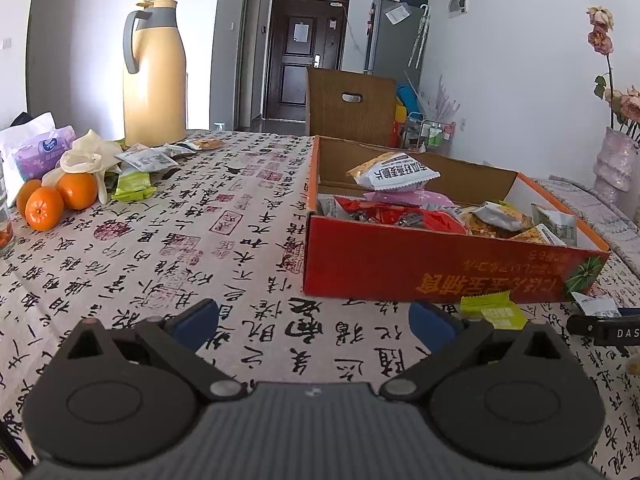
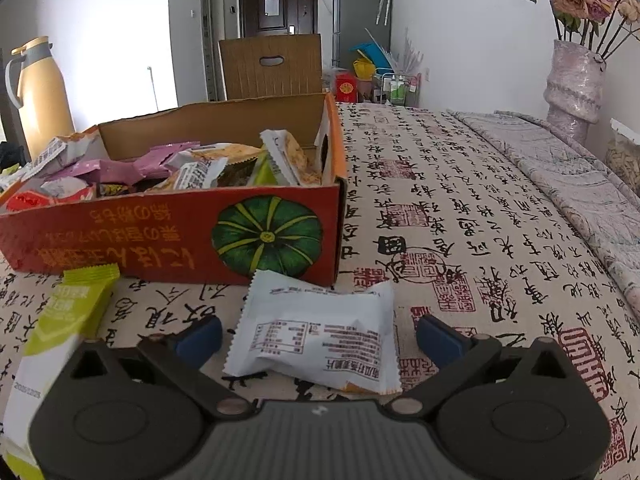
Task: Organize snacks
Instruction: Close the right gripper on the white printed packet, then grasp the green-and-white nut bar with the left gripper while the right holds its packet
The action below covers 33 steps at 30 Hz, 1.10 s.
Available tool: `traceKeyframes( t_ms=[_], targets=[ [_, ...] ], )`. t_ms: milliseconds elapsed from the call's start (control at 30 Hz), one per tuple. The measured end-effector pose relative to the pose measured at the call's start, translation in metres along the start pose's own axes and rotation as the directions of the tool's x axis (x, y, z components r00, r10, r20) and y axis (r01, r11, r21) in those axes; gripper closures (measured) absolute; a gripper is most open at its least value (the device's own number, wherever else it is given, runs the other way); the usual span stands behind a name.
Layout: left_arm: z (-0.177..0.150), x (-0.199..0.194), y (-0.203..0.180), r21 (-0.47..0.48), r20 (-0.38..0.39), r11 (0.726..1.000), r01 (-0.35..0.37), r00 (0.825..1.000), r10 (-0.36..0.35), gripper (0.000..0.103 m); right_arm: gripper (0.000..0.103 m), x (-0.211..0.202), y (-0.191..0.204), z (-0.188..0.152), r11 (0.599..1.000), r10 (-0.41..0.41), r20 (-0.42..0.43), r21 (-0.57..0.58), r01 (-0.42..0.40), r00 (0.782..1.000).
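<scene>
A red cardboard box (image 1: 440, 264) (image 2: 168, 236) holds several snack packets on the calligraphy tablecloth. My left gripper (image 1: 314, 326) is open above bare cloth in front of the box, with nothing between its fingers. A green packet (image 1: 492, 312) (image 2: 76, 304) lies by the box's near wall. My right gripper (image 2: 318, 336) is open, its blue pads on either side of a white snack packet (image 2: 316, 332) that lies flat on the cloth in front of the box. More loose packets (image 1: 140, 168) lie at the far left beside three oranges (image 1: 56, 200).
A tall yellow thermos (image 1: 154, 76) stands at the back left, near a tissue pack (image 1: 40, 152) and crumpled gloves. A vase of dried roses (image 2: 576, 80) stands at the right, a chair back (image 1: 350, 100) behind the table. The other gripper's edge (image 1: 604, 330) shows at right.
</scene>
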<state>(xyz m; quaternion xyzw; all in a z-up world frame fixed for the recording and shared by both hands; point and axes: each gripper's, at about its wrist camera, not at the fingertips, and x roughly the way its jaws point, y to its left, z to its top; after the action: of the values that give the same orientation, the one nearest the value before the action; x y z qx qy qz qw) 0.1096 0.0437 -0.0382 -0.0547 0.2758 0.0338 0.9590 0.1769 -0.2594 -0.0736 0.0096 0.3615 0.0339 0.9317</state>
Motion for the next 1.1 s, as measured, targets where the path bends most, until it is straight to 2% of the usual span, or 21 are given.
traceKeyframes(
  t_ms=[67, 100, 133, 267, 433, 767, 1100],
  targets=[
    [0.0, 0.001, 0.0, 0.002, -0.006, 1.0, -0.001, 1.0, 0.001, 0.0, 0.006, -0.002, 0.0, 0.0, 1.0, 0.003, 0.008, 0.001, -0.003, 1.0],
    [0.0, 0.002, 0.0, 0.004, -0.008, 1.0, -0.003, 1.0, 0.003, 0.0, 0.014, -0.003, -0.001, -0.001, 1.0, 0.005, 0.016, 0.001, -0.005, 1.0],
    [0.0, 0.002, -0.001, 0.006, -0.007, 1.0, -0.004, 1.0, 0.004, 0.0, 0.027, -0.005, -0.001, -0.001, 1.0, 0.006, 0.024, 0.001, -0.006, 1.0],
    [-0.001, 0.002, -0.001, 0.008, -0.01, 1.0, -0.007, 1.0, 0.007, 0.0, 0.046, -0.013, -0.003, -0.002, 0.999, 0.047, 0.05, 0.01, -0.048, 0.998],
    [-0.001, 0.007, -0.002, 0.017, -0.035, 1.0, -0.01, 0.999, 0.011, 0.0, 0.049, -0.027, -0.003, -0.005, 0.999, 0.054, 0.087, 0.001, -0.054, 0.995],
    [0.003, 0.01, -0.016, 0.075, -0.107, 0.997, -0.026, 0.994, 0.034, 0.0, 0.049, -0.067, -0.013, -0.025, 0.998, 0.055, 0.176, -0.025, -0.051, 0.983],
    [0.01, -0.004, -0.071, 0.12, -0.117, 0.991, 0.056, 0.992, -0.042, 0.0, 0.049, -0.079, -0.022, -0.043, 0.998, 0.057, 0.223, -0.026, -0.052, 0.973]
  ],
)
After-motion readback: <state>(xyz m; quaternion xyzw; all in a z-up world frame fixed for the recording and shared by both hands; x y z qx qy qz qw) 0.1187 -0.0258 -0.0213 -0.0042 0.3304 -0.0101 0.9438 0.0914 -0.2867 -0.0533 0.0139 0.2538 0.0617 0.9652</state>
